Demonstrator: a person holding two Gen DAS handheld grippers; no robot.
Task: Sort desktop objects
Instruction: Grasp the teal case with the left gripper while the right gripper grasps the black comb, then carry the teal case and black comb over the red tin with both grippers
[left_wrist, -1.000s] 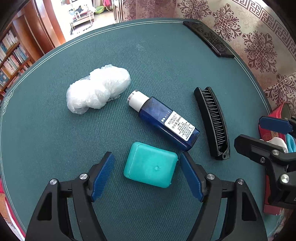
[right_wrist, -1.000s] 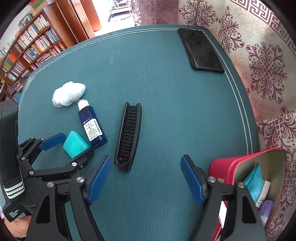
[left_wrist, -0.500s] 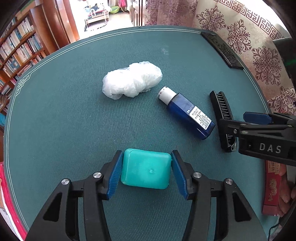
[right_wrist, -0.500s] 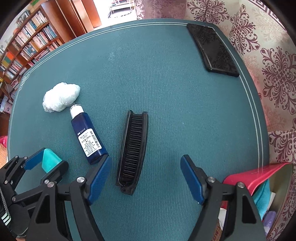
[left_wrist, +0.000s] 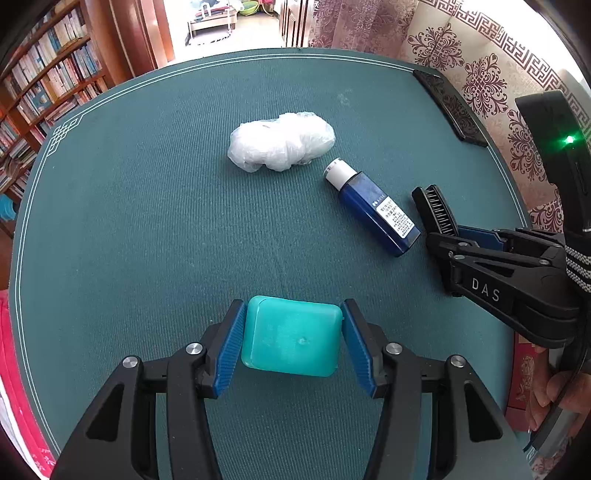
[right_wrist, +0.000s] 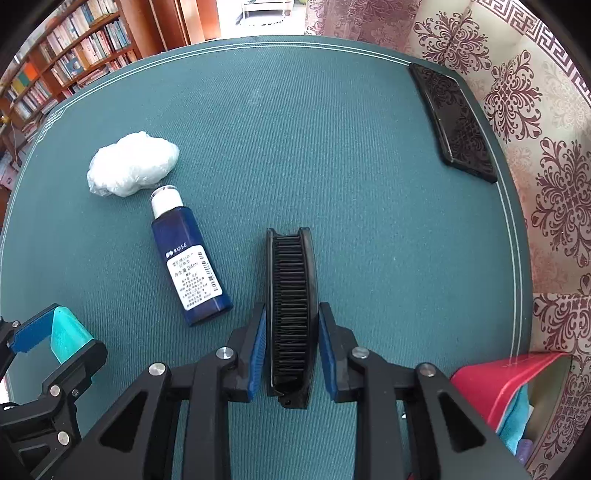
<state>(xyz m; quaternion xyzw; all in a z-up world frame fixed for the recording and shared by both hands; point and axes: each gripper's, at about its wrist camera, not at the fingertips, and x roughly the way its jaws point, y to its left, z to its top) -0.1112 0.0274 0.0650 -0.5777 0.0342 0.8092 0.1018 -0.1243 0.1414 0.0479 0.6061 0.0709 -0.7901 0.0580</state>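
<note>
My left gripper (left_wrist: 292, 308) is shut on a teal square box (left_wrist: 291, 338), its blue pads pressing both sides; from the right wrist view the gripper (right_wrist: 55, 332) and the box (right_wrist: 68, 338) show at the lower left. My right gripper (right_wrist: 291, 332) points down and is shut on the near end of a black folding comb (right_wrist: 291, 295), which lies lengthwise between its pads. In the left wrist view the right gripper (left_wrist: 443, 236) covers most of the comb (left_wrist: 436, 206). A blue bottle (right_wrist: 188, 258) with a white cap lies beside the comb.
A crumpled white plastic bundle (left_wrist: 280, 144) lies beyond the bottle (left_wrist: 373, 210). A black patterned flat case (right_wrist: 458, 125) rests at the green table mat's (right_wrist: 332, 147) far right edge. An open red box (right_wrist: 506, 384) holding small items stands at the right. Bookshelves stand behind at the left.
My left gripper closed on the teal box and carried it left, away from the bottle. My right gripper moved over the comb and shut on it.
</note>
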